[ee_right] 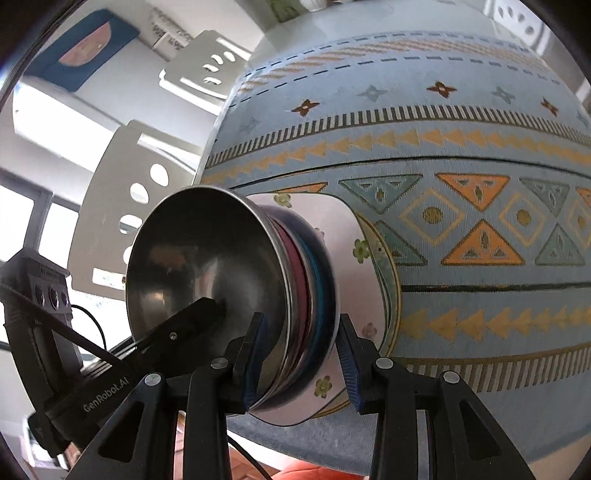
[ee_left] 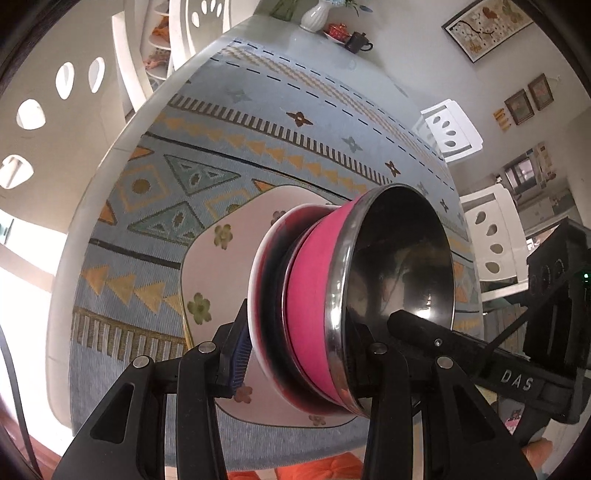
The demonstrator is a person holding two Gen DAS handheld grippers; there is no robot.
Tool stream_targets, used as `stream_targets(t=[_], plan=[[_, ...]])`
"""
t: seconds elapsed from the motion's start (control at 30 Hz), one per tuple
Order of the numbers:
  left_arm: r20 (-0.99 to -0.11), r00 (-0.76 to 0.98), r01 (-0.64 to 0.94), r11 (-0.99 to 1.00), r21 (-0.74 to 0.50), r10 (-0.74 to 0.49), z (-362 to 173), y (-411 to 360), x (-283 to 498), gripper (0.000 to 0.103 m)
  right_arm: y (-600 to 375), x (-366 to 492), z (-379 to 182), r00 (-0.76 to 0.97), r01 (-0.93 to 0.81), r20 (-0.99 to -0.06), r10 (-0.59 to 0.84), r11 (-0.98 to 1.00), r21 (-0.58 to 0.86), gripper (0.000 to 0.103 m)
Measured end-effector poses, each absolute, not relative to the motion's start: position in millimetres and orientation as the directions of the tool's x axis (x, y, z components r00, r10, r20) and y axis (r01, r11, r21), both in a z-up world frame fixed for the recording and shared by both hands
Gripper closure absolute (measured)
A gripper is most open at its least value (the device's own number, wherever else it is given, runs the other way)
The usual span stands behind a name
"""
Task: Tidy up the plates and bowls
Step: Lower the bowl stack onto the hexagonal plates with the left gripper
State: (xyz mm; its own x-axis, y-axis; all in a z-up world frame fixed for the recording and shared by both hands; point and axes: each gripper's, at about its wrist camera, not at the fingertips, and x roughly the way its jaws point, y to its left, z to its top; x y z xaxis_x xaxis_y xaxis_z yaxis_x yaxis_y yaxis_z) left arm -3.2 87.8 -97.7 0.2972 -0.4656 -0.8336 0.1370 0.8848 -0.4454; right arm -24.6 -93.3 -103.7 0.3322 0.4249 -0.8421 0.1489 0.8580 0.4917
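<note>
A stack of nested steel bowls stands on a white square plate with green flowers [ee_left: 218, 266] on the patterned blue cloth. The top bowl [ee_left: 399, 266] has a pink outside; a dark-rimmed bowl [ee_left: 266, 284] sits under it. My left gripper [ee_left: 295, 354] is shut on the stack's near side, one finger [ee_left: 240, 354] against the lower rim and the other at the top bowl's rim. In the right wrist view the stack [ee_right: 207, 258] shows pink and teal bands [ee_right: 314, 295] over the plate [ee_right: 354, 258]. My right gripper [ee_right: 303, 358] straddles the bowl rims, its blue pads [ee_right: 349, 360] apart.
White chairs [ee_left: 491, 236] stand around the table; more show in the right wrist view [ee_right: 140, 206]. A white vase [ee_left: 314, 14], a red dish and a dark teapot [ee_left: 358, 40] sit at the table's far end. The blue cloth [ee_right: 480, 221] stretches to the right.
</note>
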Motion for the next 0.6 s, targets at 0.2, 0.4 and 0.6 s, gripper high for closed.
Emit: stream_targets(t=[0.2, 0.4, 0.6], plan=[[-0.822, 0.310, 0.144, 0.879, -0.455, -0.477, -89.7, 94.6, -1.5, 0.067, -99.3, -28.6, -93.4, 0.362, 0.161, -0.830, 0.425, 0.848, 0.505, 0.066], [-0.814, 0.343, 0.143, 0.883, -0.448, -0.468, -82.4, 105.1, 0.9, 0.067, -103.7, -31.5, -83.0, 0.396, 0.167, -0.825, 0.403, 0.852, 0.496, 0.066], [-0.802, 0.362, 0.146, 0.879, -0.454, -0.475, -72.3, 113.2, 1.6, 0.067, -106.8, -35.2, -56.0, 0.462, 0.156, -0.817, 0.346, 0.875, 0.459, 0.066]])
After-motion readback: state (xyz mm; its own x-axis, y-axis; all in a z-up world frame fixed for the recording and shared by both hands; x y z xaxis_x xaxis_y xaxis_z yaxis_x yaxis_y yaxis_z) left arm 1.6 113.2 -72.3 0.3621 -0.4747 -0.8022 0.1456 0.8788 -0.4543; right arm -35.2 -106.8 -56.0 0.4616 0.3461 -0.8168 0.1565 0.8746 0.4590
